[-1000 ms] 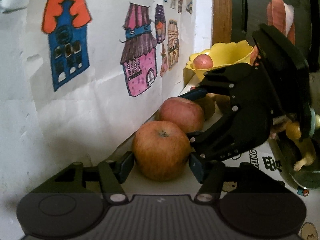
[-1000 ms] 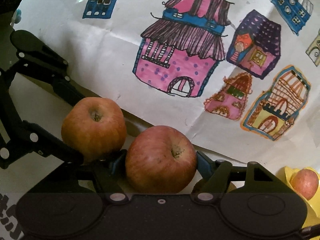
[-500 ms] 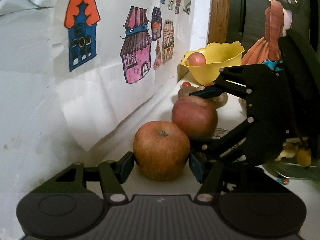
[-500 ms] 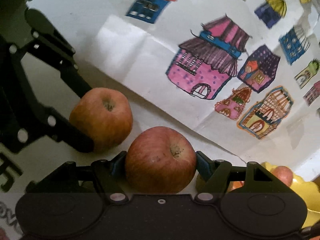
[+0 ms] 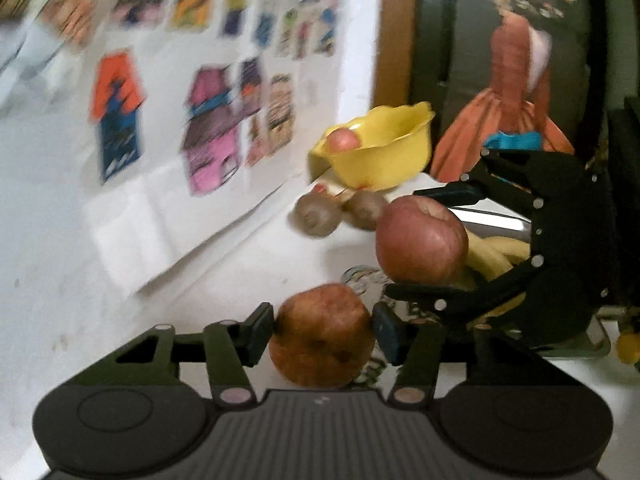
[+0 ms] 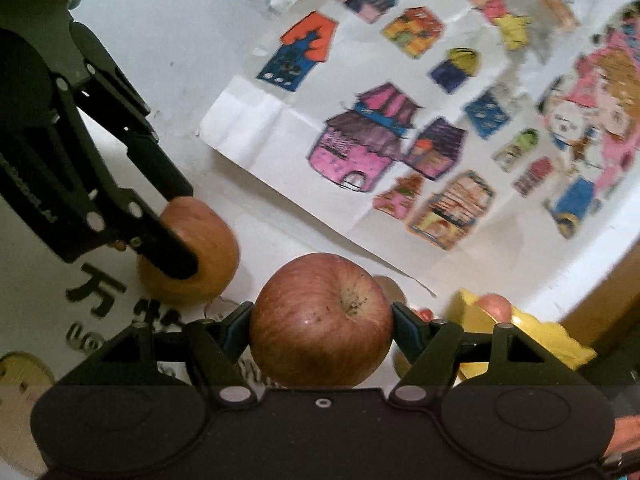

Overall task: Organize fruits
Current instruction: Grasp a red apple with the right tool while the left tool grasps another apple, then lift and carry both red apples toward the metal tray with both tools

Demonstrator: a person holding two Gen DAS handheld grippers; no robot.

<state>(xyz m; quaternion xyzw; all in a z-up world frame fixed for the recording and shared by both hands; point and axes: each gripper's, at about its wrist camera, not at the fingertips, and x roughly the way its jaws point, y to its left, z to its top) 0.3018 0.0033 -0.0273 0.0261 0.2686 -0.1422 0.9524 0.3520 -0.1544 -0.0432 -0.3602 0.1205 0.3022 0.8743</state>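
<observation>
Over the tabletop (image 5: 280, 256), near its wall edge, both grippers carry fruit: the left gripper (image 5: 323, 330) is clamped on a golden-red apple (image 5: 322, 334), the right gripper (image 6: 321, 322) on a redder apple (image 6: 320, 320). By my reckoning little is sorted: the yellow bowl (image 5: 384, 160) at the far edge holds one fruit (image 5: 342, 141), while two brown fruits (image 5: 316, 214) and bananas (image 5: 496, 254) lie loose.
</observation>
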